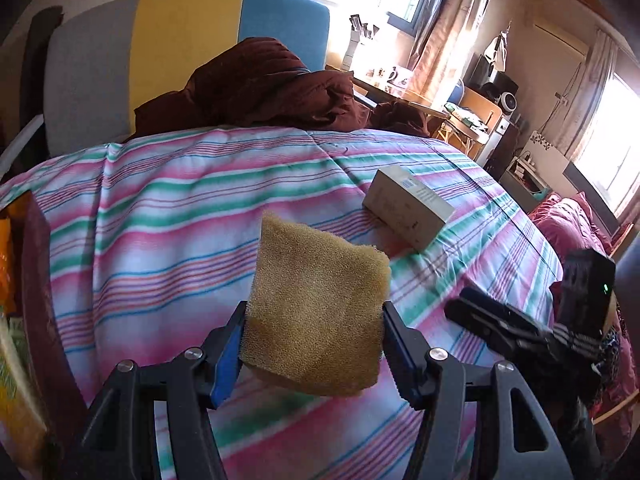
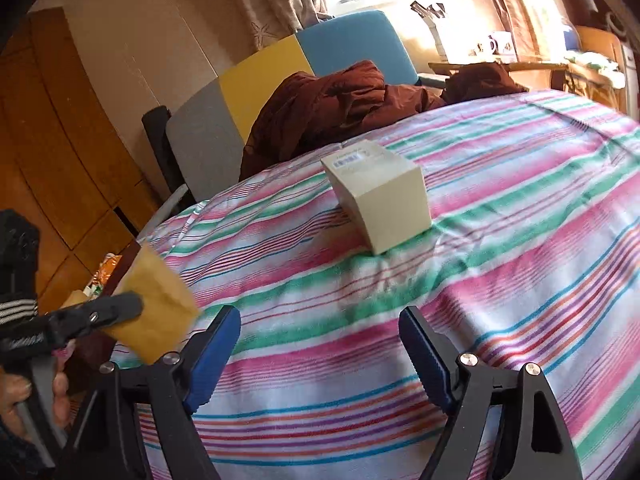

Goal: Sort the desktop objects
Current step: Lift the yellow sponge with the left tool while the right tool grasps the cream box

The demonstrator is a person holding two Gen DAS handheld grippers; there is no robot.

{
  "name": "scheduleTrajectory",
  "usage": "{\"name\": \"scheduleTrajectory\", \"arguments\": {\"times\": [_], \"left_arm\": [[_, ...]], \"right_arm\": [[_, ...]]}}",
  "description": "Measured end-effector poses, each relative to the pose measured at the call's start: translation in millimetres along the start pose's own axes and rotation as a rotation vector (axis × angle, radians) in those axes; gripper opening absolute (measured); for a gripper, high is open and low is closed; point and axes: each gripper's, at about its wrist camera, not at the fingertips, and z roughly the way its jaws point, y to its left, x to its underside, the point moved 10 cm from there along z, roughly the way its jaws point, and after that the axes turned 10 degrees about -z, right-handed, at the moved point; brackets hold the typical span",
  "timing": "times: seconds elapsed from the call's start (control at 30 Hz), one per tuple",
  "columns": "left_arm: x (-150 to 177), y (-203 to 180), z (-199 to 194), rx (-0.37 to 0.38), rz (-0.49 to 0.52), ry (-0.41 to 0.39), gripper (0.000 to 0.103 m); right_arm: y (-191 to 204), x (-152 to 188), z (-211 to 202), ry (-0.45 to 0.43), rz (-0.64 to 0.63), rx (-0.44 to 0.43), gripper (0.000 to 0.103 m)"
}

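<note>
Fingers (image 1: 232,344) of left gripper (image 1: 314,344) clenching tan square foam sponge (image 1: 320,312) aloft for sorting, right gripper (image 2: 320,344) gaping before cream rectangular cardboard box (image 2: 380,196) mid-table.

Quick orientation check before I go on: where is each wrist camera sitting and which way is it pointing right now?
Left wrist: sits behind the left gripper, looking across the striped cloth toward the chair; its fingers clamp the sponge, and the right gripper shows at right.
Right wrist: sits behind the open right gripper, facing the beige box; the left gripper with the sponge and fingers of a hand show at left.
Shared: box, sponge, cloth, chair, brown garment.
</note>
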Motion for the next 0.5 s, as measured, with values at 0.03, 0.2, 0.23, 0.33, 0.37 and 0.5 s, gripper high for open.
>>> {"name": "scheduleTrajectory", "arguments": {"times": [0.03,0.2,0.23,0.33,0.37,0.5], "left_arm": [[7.7,1.8,-6.6,0.011,-0.008,0.002,0.063],[37.9,8.4,-29.0,0.012,0.003,-0.008,0.063],[42.8,9.1,-31.2,0.01,0.01,-0.009,0.064],[53.6,9.9,-32.7,0.014,0.022,-0.006,0.064],[55.2,9.1,-33.3,0.013,0.034,-0.01,0.064],[55.4,6.6,-31.2,0.007,0.051,-0.018,0.064]], "right_arm": [[-3.7,-7.8,0.3,-0.005,-0.02,0.027,0.082],[-30.3,-48.3,11.5,-0.004,-0.101,0.17,0.083],[-33.3,-52.8,16.0,0.012,-0.12,0.178,0.084],[-40.6,-63.8,30.6,0.054,-0.176,0.208,0.085],[-41.6,-67.0,35.7,0.065,-0.195,0.212,0.085],[-41.4,-72.0,56.5,0.111,-0.247,0.212,0.085]]}}
